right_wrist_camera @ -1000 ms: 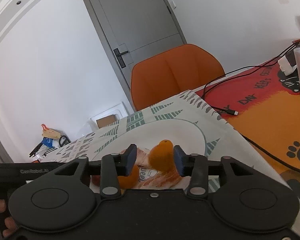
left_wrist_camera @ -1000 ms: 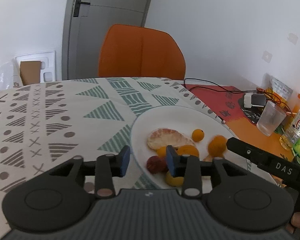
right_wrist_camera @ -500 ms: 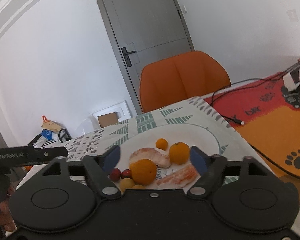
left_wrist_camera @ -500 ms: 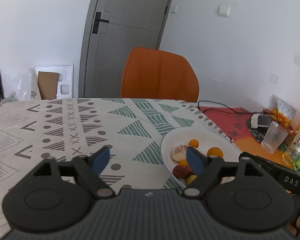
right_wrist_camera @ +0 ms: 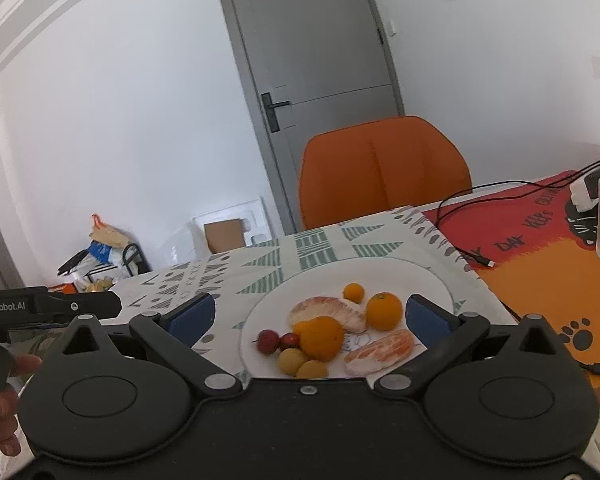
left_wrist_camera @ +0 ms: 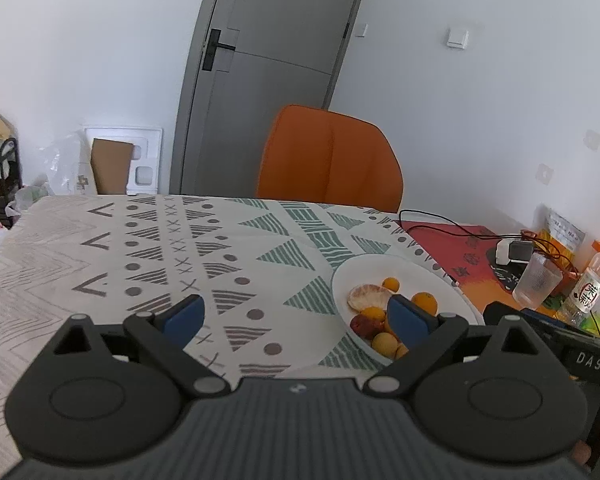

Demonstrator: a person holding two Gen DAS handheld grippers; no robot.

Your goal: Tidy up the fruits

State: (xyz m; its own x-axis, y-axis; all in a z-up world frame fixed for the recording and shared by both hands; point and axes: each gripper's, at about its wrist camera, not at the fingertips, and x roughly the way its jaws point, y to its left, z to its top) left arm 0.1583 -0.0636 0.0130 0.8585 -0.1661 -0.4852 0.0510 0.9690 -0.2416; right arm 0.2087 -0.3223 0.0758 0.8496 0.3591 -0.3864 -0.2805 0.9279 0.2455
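A white plate [right_wrist_camera: 420, 280] on the patterned tablecloth holds two oranges [right_wrist_camera: 320, 338], a small kumquat [right_wrist_camera: 353, 292], two peeled citrus pieces [right_wrist_camera: 328, 312], red fruits [right_wrist_camera: 267, 341] and yellow fruits [right_wrist_camera: 293, 360]. My right gripper [right_wrist_camera: 310, 316] is open and empty, raised just in front of the plate. My left gripper [left_wrist_camera: 296, 314] is open and empty, above the cloth to the left of the plate [left_wrist_camera: 380, 266]. The fruits [left_wrist_camera: 374, 314] also show in the left wrist view.
An orange chair [left_wrist_camera: 330, 160] stands behind the table. A red-orange mat [right_wrist_camera: 540, 264] with a black cable [right_wrist_camera: 480, 192] lies right of the plate. A ribbed glass [left_wrist_camera: 536, 282], a bottle [left_wrist_camera: 590, 286] and a charger sit at the right.
My right gripper let go of an orange onto the plate and opened wide. Both grippers opened and drew back and up from the plate.
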